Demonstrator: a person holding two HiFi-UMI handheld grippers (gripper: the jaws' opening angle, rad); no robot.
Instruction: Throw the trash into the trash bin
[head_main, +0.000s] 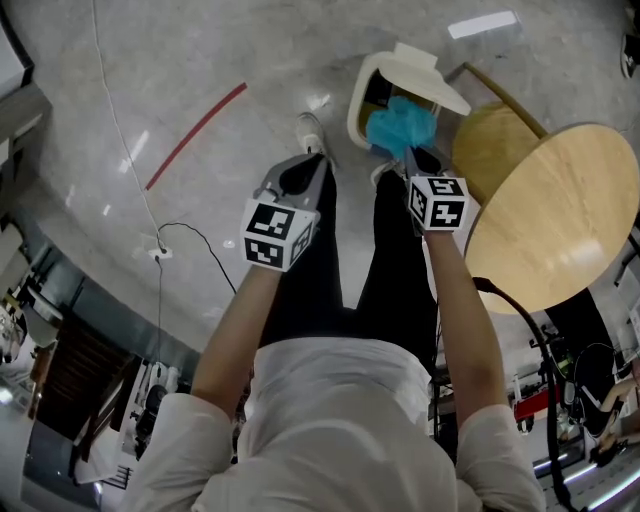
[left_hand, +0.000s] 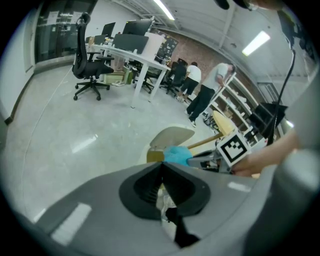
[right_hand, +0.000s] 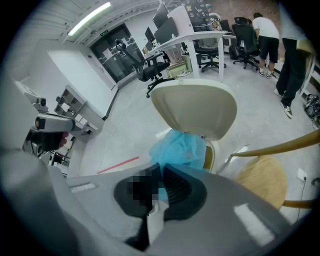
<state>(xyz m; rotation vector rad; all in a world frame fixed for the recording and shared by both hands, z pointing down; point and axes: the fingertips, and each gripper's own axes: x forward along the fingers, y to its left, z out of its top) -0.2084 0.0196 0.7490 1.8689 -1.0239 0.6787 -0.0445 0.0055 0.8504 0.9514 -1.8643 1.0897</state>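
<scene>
While the person is standing on the glossy grey floor (head_main: 150, 60) in the head view, the right tongs (head_main: 412, 152) are clamping one wad of blue trash (head_main: 400, 125). The wad is sitting over the mouth of the single trash bin (head_main: 358, 105), under its tilted lid (head_main: 425, 75). It is crumpled and roundish, spreading a little wider across the picture than along the tongs, with no clear long axis. It is bulging away from the tong tips toward the bin. The bin is cream, smooth and round-cornered. The left tongs (head_main: 316, 160) are pointing down at the floor beside the bin, well apart from the trash. One round desk (head_main: 560, 210) with a pale wood top is standing at the right, and one wooden chair (head_main: 495, 140) is sitting between it and the bin. One red line (head_main: 195, 135) is running across the floor.

Looking along the left tongs (left_hand: 161, 167), the two ribbed black pads are meeting with nothing between them. Beyond them the blue trash (left_hand: 176, 155) is showing against the trash bin (left_hand: 155, 156) and its lid (left_hand: 172, 136).

Looking along the right tongs (right_hand: 161, 172), the pads are pressing together on a fold of the blue trash (right_hand: 177, 150). The thin, wrinkled material is puffing out past the tips toward the lid (right_hand: 195, 107), which is swinging up like a rounded flap. The wooden chair (right_hand: 262, 182) is standing just right of the bin.
</scene>
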